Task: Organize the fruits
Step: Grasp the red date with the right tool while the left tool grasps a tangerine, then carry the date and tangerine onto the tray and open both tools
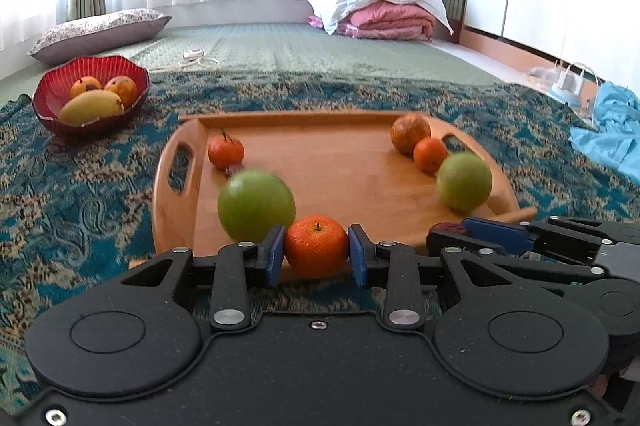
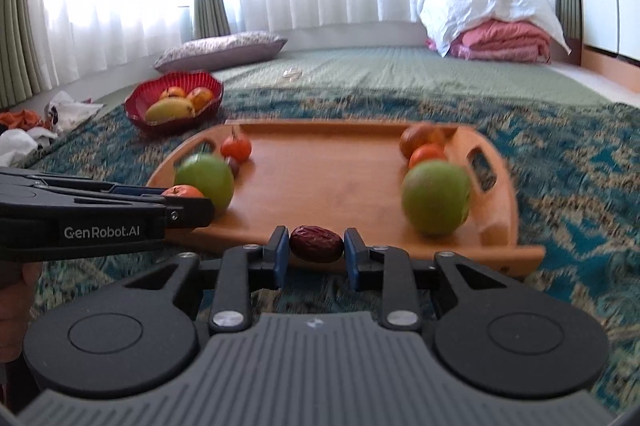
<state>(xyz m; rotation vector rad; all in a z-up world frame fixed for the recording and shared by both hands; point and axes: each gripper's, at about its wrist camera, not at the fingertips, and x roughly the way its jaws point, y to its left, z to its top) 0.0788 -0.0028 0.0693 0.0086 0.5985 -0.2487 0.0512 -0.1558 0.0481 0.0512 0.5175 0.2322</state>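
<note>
Left wrist: left claw (image 1: 316,255) clamps small orange mandarin (image 1: 316,245) | right claw (image 2: 316,253) grips wrinkled dark-red date (image 2: 316,243) | both at wooden tray's (image 1: 340,162) near edge

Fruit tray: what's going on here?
A person is sorting fruit with two handheld grippers. The left gripper is shut on a tangerine; the right gripper is shut on a dried date. Two green apples and more fruit remain on the wooden tray; the red bowl holds a mango and others.
</note>
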